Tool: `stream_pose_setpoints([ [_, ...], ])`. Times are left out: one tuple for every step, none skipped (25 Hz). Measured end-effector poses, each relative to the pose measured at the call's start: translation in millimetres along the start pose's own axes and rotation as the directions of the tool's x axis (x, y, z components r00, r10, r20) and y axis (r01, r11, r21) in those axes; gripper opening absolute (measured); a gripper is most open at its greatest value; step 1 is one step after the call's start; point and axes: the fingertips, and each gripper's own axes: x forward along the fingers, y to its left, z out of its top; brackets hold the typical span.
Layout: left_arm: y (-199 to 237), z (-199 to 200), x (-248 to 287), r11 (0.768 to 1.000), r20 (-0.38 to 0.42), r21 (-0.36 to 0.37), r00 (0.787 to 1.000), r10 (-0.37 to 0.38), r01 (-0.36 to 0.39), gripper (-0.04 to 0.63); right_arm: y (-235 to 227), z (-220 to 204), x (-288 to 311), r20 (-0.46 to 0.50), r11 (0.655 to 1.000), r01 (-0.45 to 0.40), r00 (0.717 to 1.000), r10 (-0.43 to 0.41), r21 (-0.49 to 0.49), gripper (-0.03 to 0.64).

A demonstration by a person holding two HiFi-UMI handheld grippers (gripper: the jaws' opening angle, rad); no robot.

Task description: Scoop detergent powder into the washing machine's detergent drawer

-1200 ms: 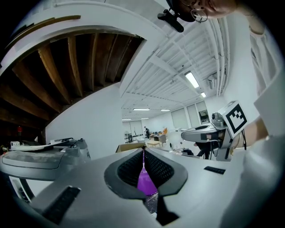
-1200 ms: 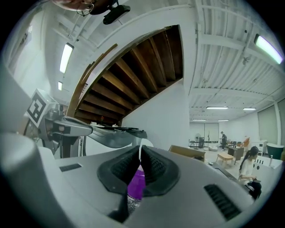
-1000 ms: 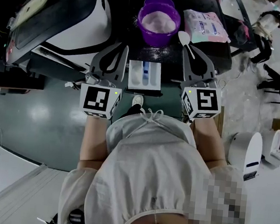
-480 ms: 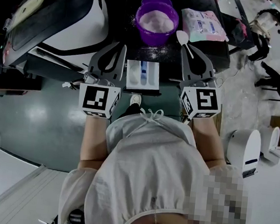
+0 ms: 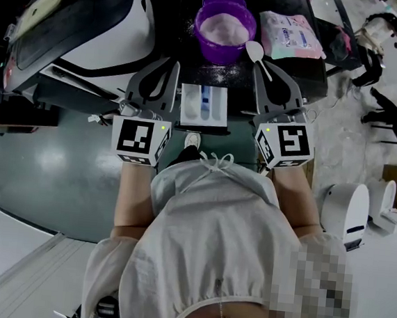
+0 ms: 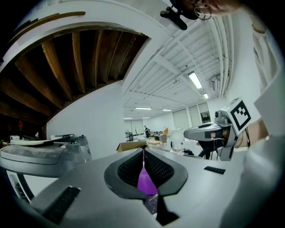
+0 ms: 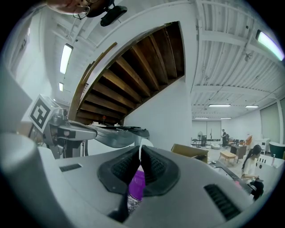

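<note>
- Head view, looking steeply down: the detergent drawer [image 5: 205,107] stands pulled out, white with a blue strip down its middle, directly in front of a person in a pale top [image 5: 211,240].
- The left gripper [image 5: 176,67] is just left of the drawer. In the left gripper view its jaws are pressed together with nothing between them, and only a sliver of purple shows through the gap behind.
- The right gripper [image 5: 261,64] is just right of the drawer. Its jaws are clamped on the handle of a white spoon [image 5: 255,52], and in the right gripper view the pale bowl pokes out past the jaw tips.
- The spoon's bowl hangs beyond the drawer's far right corner, close beside the purple tub [image 5: 225,26] but not in it.
- The tub, holding pale detergent powder [image 5: 223,28], stands beyond the drawer on a dark surface [image 5: 312,68].
- Loose grains [image 5: 228,68] speckle that surface between the tub and the drawer.
- A pastel packet [image 5: 291,35] lies beyond the drawer and to its right, next to the tub.
- The washing machine [image 5: 92,33], white with a dark top, fills the area left of the drawer, past the left gripper.
</note>
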Motion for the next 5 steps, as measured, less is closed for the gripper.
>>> stream_pose_setpoints([
  [1.0,-0.2,-0.4,1.0,0.0,-0.001,1.0,0.002,-0.002,0.027,0.8,-0.3,0.5,0.0,1.0,-0.002,1.0,0.002,0.001,0.006],
  [1.8,-0.1,-0.8,1.0,0.0,-0.001,1.0,0.004,-0.004,0.027,1.5,-0.4,0.9,0.0,1.0,-0.003,1.0,0.003,0.002,0.006],
  [2.6,0.2,-1.3,1.0,0.0,-0.001,1.0,0.005,-0.005,0.026,2.1,-0.4,1.3,0.0,1.0,-0.004,1.0,0.004,0.003,0.006],
  [3.2,0.5,-1.8,1.0,0.001,-0.002,1.0,0.006,-0.006,0.027,2.7,-0.2,1.7,0.0,1.0,-0.005,1.0,0.005,0.004,0.006],
  [3.9,0.9,-2.4,1.0,0.001,-0.002,1.0,0.007,-0.007,0.026,3.2,0.0,2.1,0.001,1.0,-0.005,1.0,0.005,0.004,0.006],
])
